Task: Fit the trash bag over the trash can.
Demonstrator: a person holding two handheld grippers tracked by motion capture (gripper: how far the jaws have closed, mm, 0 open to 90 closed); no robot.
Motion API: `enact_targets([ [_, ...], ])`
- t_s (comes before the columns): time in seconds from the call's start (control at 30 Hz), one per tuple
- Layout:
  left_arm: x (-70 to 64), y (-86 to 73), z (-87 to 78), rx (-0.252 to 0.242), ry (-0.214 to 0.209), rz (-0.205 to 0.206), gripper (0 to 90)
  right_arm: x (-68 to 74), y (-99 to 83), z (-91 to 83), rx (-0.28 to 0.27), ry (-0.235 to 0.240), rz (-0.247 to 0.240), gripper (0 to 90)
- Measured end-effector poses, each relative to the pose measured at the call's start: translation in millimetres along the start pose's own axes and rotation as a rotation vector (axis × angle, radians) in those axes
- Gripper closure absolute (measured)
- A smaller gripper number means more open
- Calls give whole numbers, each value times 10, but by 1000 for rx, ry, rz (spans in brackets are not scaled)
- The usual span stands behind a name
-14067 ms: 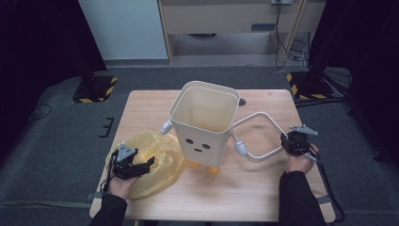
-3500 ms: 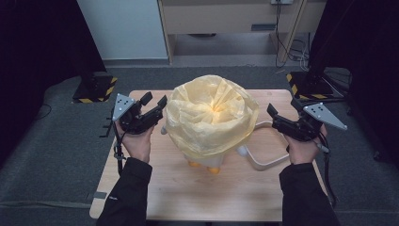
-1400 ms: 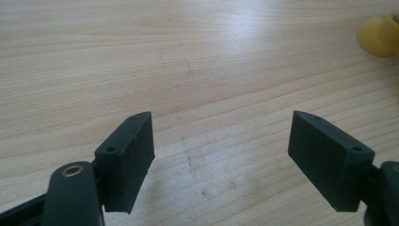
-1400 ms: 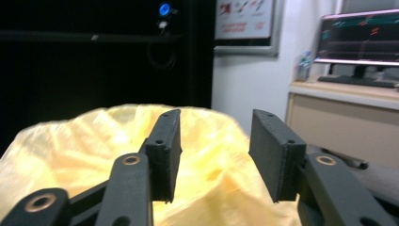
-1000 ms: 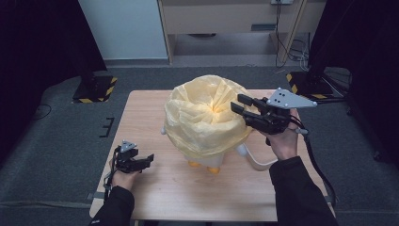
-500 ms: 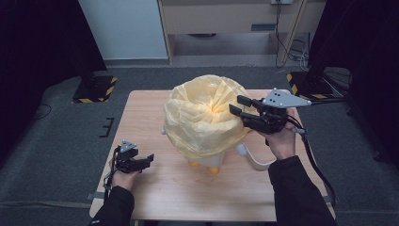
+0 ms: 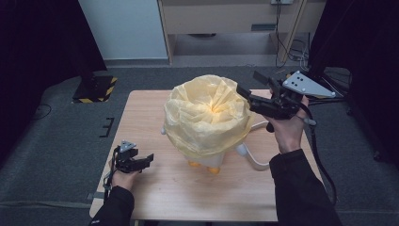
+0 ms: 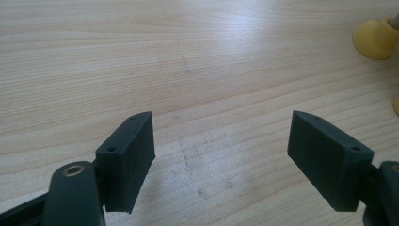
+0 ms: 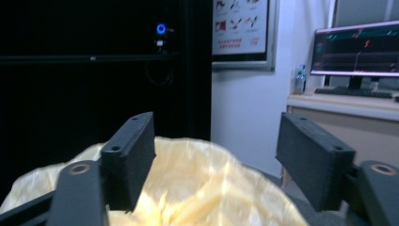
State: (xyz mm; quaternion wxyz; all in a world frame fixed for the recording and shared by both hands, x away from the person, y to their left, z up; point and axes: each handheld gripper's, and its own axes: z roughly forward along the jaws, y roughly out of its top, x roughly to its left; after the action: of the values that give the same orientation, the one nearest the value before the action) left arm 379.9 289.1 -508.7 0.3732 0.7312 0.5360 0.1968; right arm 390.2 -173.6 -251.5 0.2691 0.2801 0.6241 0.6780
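1. A yellow bag (image 7: pixel 207 115) is sitting over a bin (image 7: pixel 207 160) in the middle of the table (image 7: pixel 155 197), covering its top.
2. The right gripper (image 7: pixel 251 92) is hanging in the air just beside the bag's top edge. Its jaws are standing wide apart, holding nothing.
3. The left gripper (image 7: pixel 146 161) is resting low by the table's near left corner, well apart from the bin. Its jaws are spreading wide too.

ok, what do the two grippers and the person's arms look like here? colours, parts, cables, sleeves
Both are black two-jaw handheld tools. The right gripper carries a grey three-cornered plate with small dark holes on top, and a black cable trails from it down along the forearm. The left gripper has a smaller grey plate on top. Up close, the jaws are flat, matte black blocks with small screw holes. Both sleeves are dark.
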Motion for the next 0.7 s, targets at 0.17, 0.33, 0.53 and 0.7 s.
enact_targets([
  [0.17,1,1,2,-4,-2,-5,228,41,156,87,-26,-11,8,192],
  [0.33,4,-1,13,6,-1,-6,219,102,275,229,-41,-17,2,144],
  [0.53,0,-11,44,28,7,1,210,186,348,422,-32,-2,3,133],
  [0.7,1,-14,50,32,8,-1,206,227,361,545,-27,5,9,128],
])
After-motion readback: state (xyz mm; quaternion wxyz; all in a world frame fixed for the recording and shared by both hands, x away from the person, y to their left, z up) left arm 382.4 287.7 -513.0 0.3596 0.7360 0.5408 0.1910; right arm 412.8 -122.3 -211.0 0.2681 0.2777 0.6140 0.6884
